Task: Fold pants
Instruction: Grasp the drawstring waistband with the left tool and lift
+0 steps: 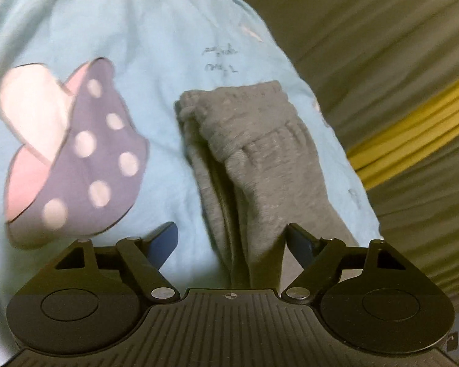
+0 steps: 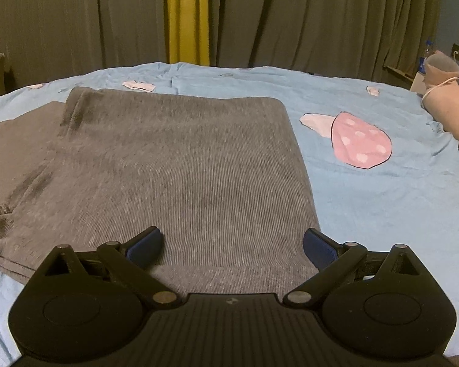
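While angled down over the light-blue bedsheet [image 2: 367, 214], keeps the right gripper [image 2: 232, 246] low above the near edge of the grey pants [image 2: 183, 168], blue pads spread wide, clamping nothing. Lie flat on that sheet, folded into a rough rectangle of fine ribbed knit, left of the sheet's pink dotted mushroom print [image 2: 361, 143]. Backed beyond the sheet by dull pleated curtains [image 2: 290, 15] with one yellow strip [image 2: 188, 15].

Seen from the left wrist only: rolled and pitched down over the sheet, sets the left gripper [image 1: 232, 243] with jaws apart around a bunched, doubled fold of the pants, nearer the right pad, not pinched. Ends farther up the sheet in a gathered, puckered band, beside a purple dotted mushroom print [image 1: 101, 159]. Blurred throughout.
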A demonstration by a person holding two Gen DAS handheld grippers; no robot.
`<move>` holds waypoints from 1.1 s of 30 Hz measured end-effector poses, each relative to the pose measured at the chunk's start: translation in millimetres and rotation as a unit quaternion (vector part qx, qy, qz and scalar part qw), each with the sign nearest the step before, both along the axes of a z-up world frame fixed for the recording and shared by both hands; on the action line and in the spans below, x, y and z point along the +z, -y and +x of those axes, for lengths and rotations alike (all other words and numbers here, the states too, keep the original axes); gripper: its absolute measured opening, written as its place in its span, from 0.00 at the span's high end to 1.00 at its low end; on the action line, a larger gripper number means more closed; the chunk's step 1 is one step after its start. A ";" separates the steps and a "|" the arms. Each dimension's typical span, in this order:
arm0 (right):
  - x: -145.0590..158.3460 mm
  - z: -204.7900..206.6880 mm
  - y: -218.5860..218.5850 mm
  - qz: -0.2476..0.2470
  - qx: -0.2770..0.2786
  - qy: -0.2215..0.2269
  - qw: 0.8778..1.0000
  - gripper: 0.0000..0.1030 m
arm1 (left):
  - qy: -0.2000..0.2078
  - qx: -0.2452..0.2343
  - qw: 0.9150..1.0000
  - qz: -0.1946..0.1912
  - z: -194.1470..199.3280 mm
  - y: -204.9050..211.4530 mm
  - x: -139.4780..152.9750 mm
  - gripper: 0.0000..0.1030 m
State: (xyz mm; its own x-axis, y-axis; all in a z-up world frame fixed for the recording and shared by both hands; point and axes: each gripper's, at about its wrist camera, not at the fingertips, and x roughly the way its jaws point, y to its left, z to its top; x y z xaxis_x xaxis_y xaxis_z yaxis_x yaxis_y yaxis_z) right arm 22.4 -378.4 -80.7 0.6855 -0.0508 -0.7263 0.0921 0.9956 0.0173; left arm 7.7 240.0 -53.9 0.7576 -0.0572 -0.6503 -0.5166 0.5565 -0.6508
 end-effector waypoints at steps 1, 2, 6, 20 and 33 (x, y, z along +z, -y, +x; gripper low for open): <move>0.1 -0.3 -0.2 -0.001 -0.001 0.001 1.000 0.04 | 0.007 -0.001 1.000 -0.008 3.5 -3.2 -2.4 0.23; -0.2 -0.5 -1.0 -0.002 -0.002 0.001 1.000 0.04 | 0.010 0.001 1.000 -0.016 5.4 -6.1 -2.3 0.27; -0.2 0.4 -2.4 -0.003 -0.004 0.000 1.000 0.04 | 0.041 -0.004 0.999 -0.034 4.9 -7.8 -1.6 0.34; -1.7 2.2 -3.5 -0.007 -0.004 0.008 1.000 0.04 | 0.002 -0.016 1.000 -0.026 14.2 -8.7 -16.5 0.41; -2.2 4.3 -4.2 -0.007 -0.005 0.009 1.000 0.04 | 0.006 0.045 0.997 -0.060 54.6 -31.0 -17.3 0.49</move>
